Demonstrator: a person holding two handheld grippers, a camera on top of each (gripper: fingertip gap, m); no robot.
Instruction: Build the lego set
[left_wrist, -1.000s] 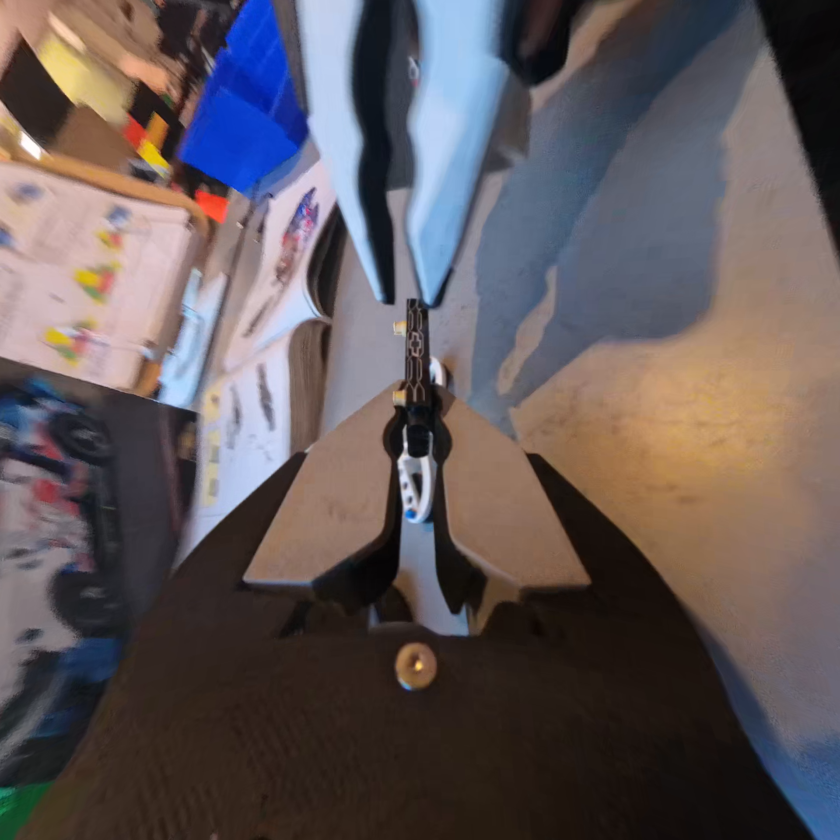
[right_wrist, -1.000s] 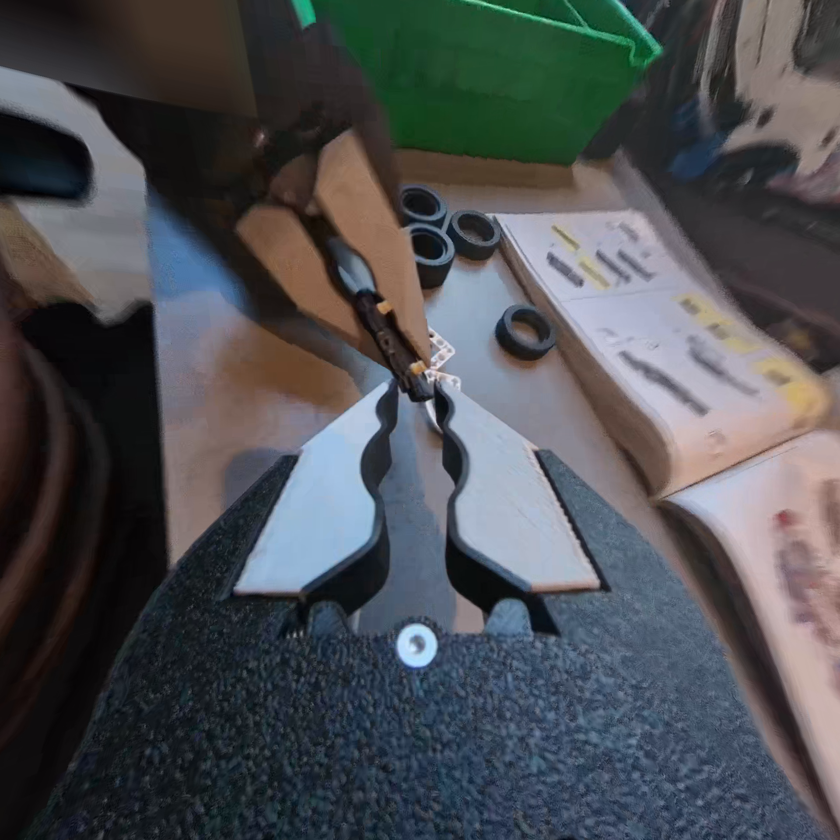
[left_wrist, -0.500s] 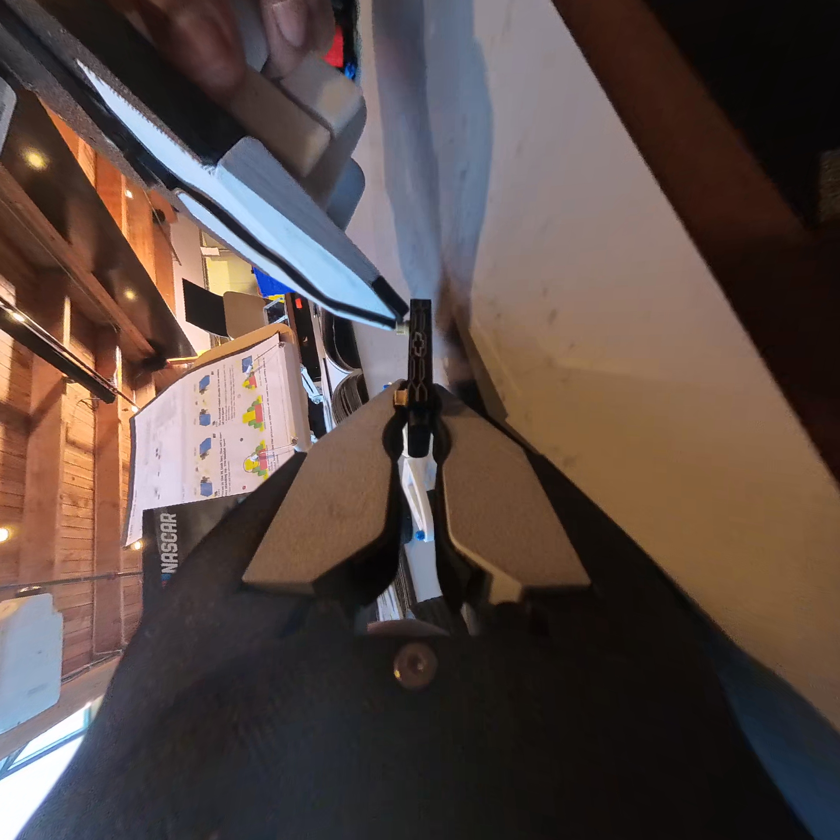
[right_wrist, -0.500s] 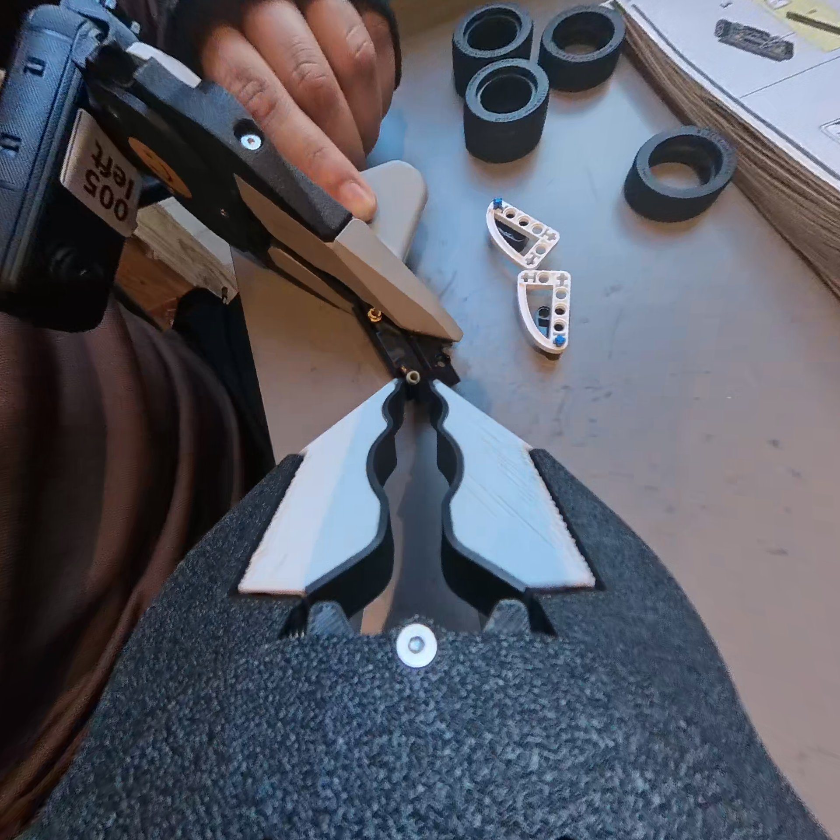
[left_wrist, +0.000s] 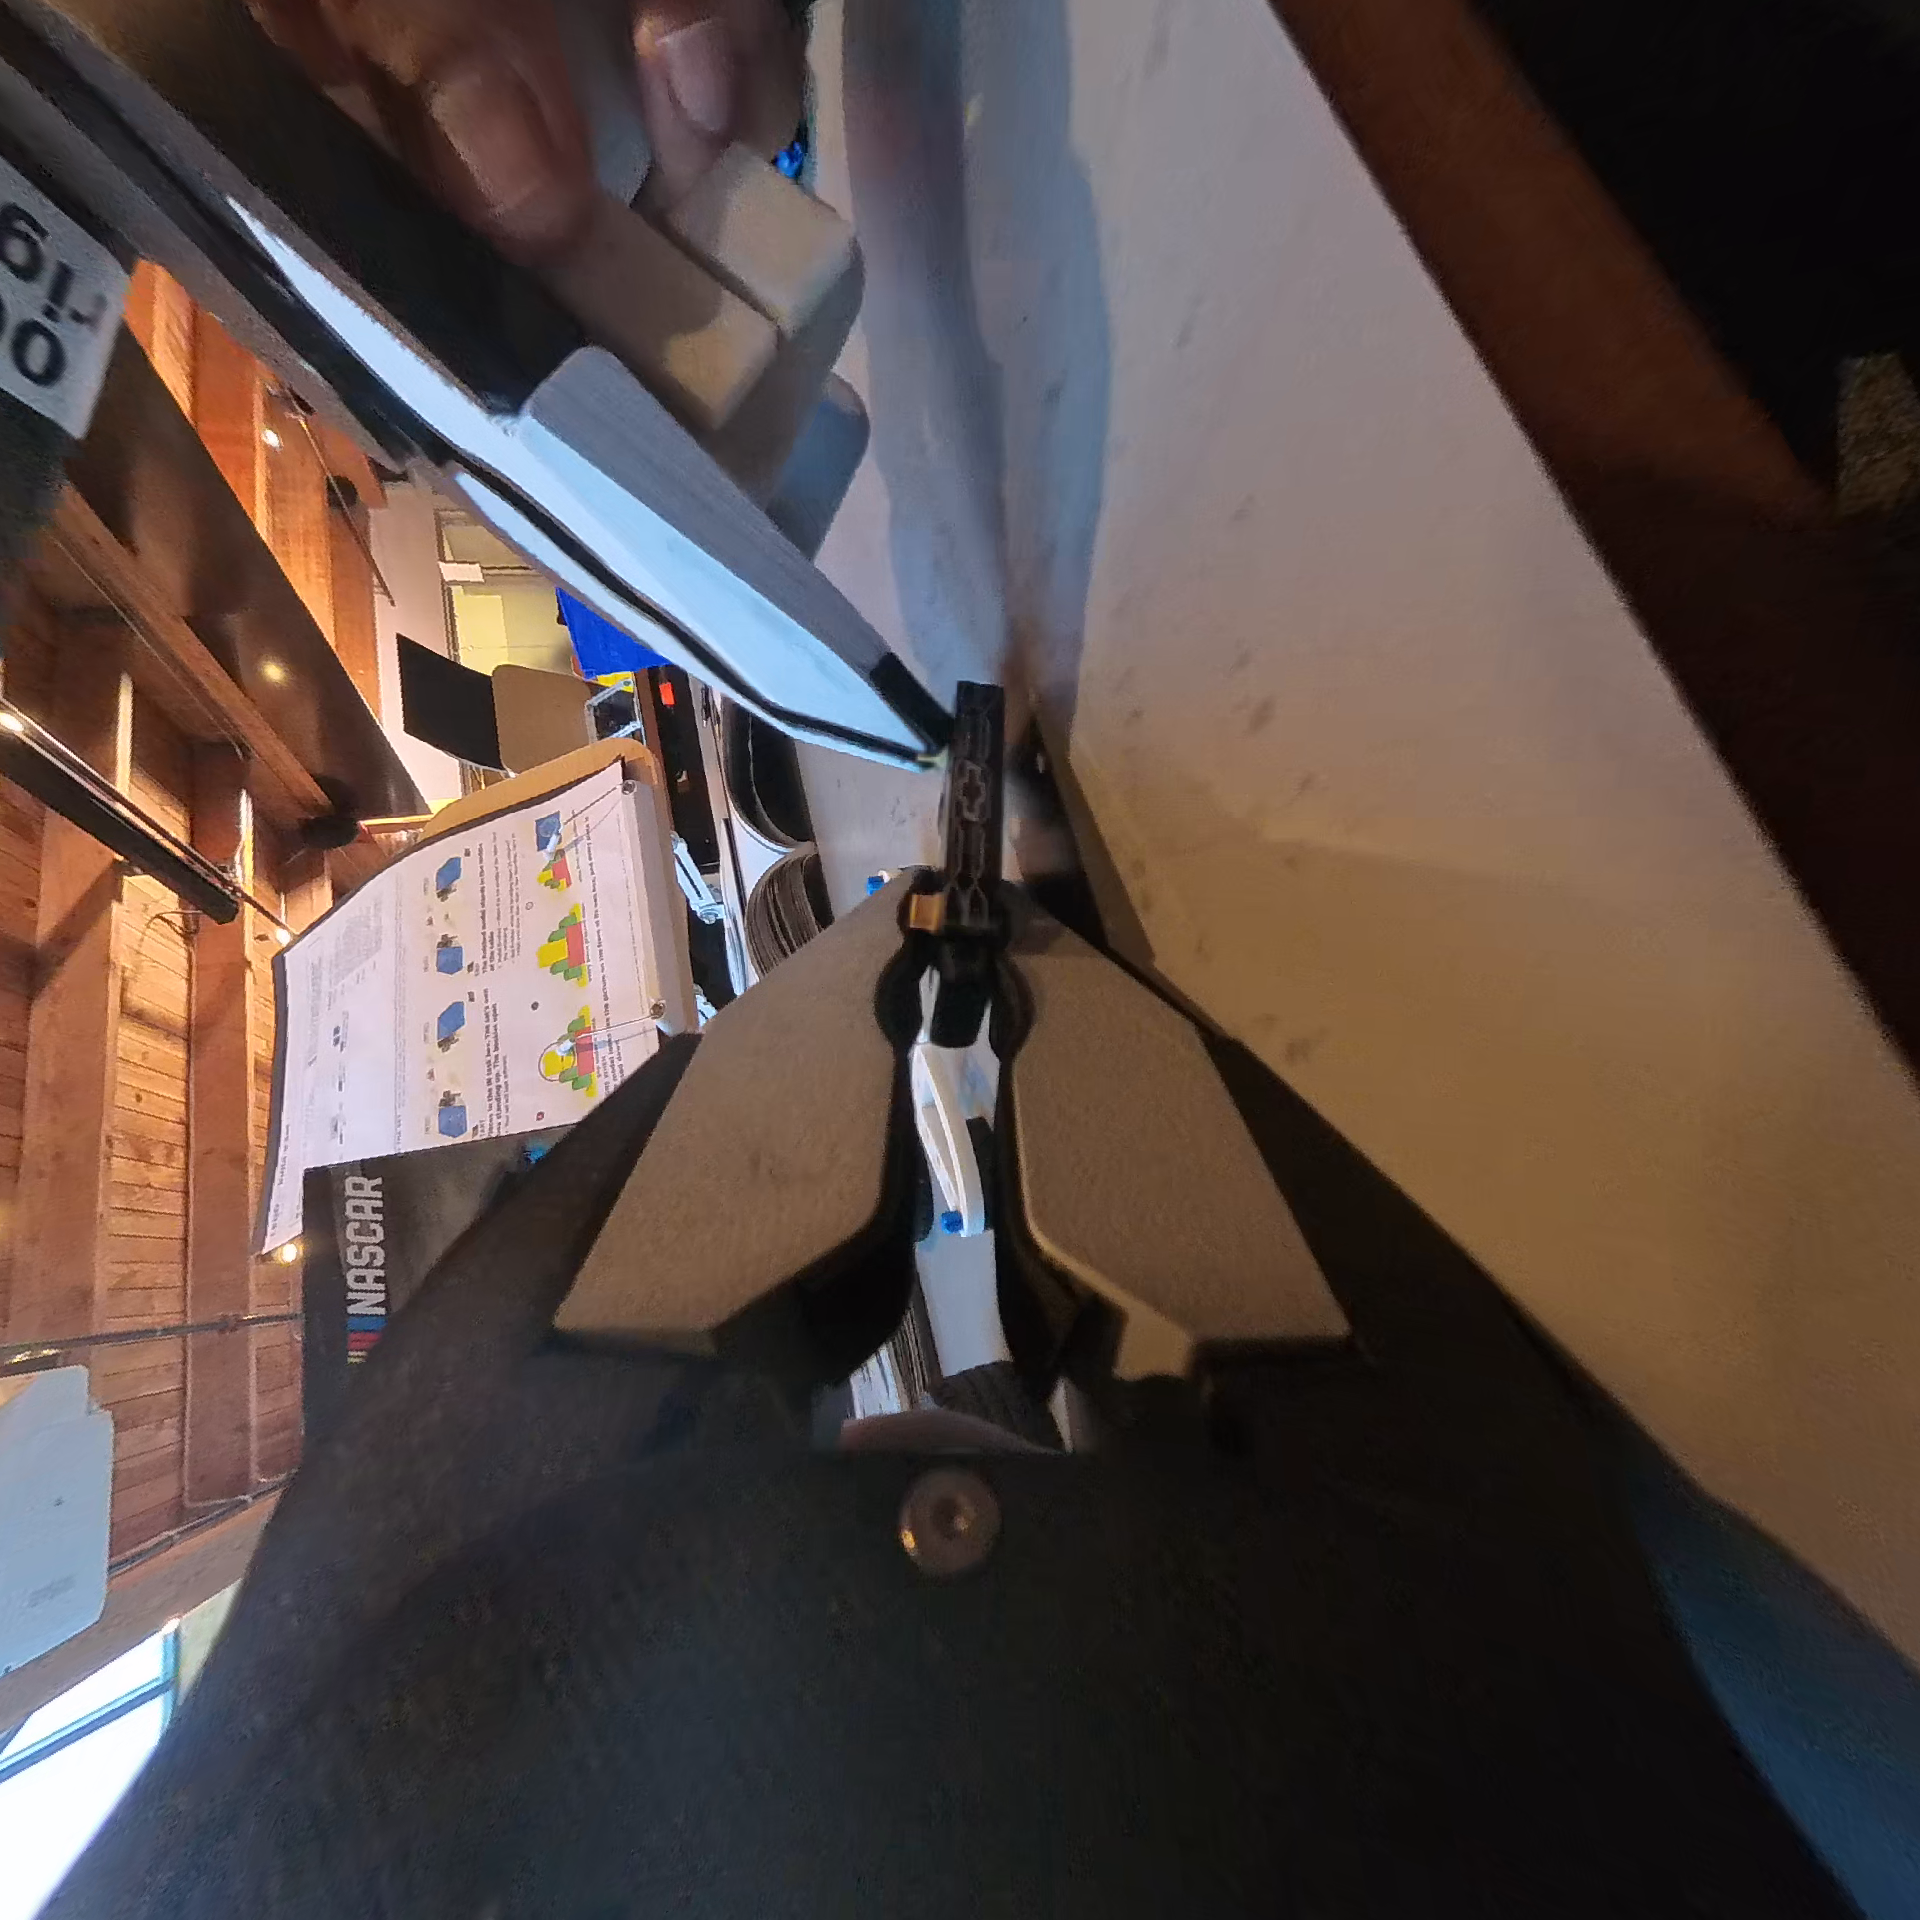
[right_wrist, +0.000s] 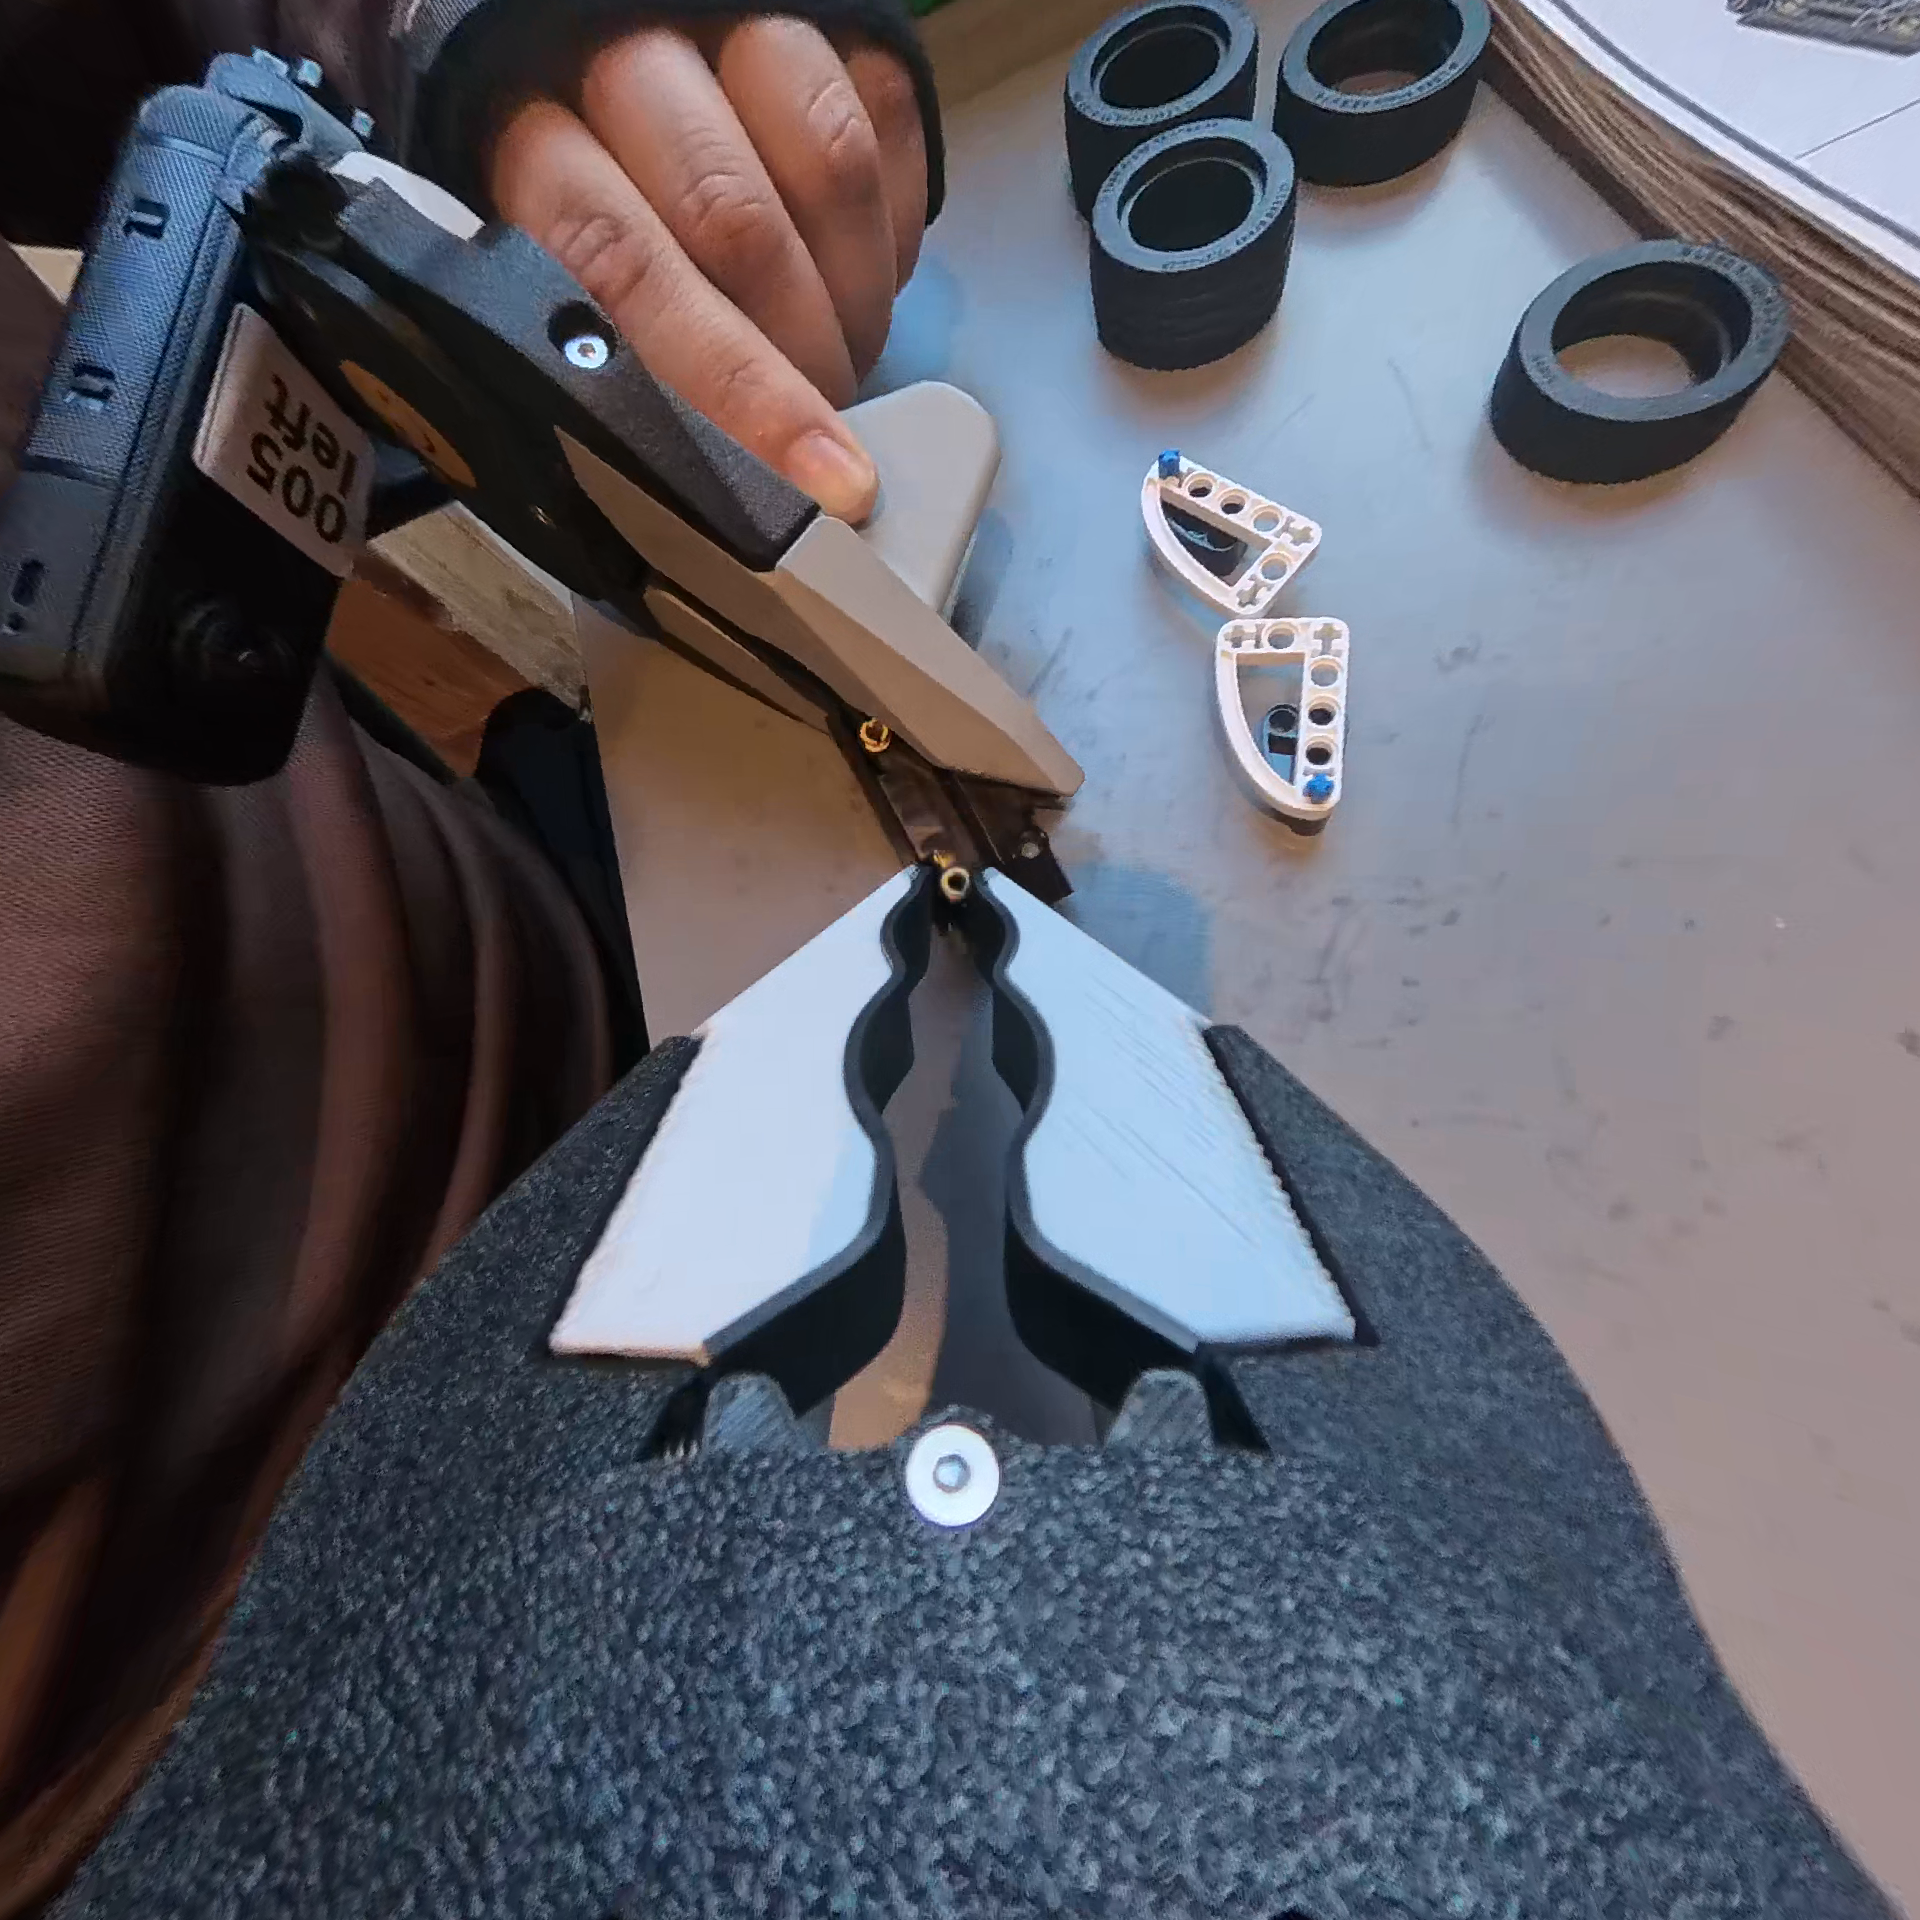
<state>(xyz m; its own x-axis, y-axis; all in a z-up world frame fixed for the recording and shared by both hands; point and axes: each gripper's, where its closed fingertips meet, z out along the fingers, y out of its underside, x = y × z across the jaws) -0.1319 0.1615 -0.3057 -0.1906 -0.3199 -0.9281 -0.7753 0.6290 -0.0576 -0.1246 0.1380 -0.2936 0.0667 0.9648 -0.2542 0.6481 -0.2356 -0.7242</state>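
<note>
Mostly hidden between the left tool's clamped fingers, the black beam meets the right tool's nearly closed tips, grip unclear.

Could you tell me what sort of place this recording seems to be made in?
Probably a hobby or workshop table indoors: loose black rubber tyres and white lego pieces lie on a scuffed grey tabletop, with wood-panelled walls behind.

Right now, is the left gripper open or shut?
Shut. The left gripper has its fingers pressed on the black lego piece, which sticks out past the tips; the right wrist view shows it too.
</note>
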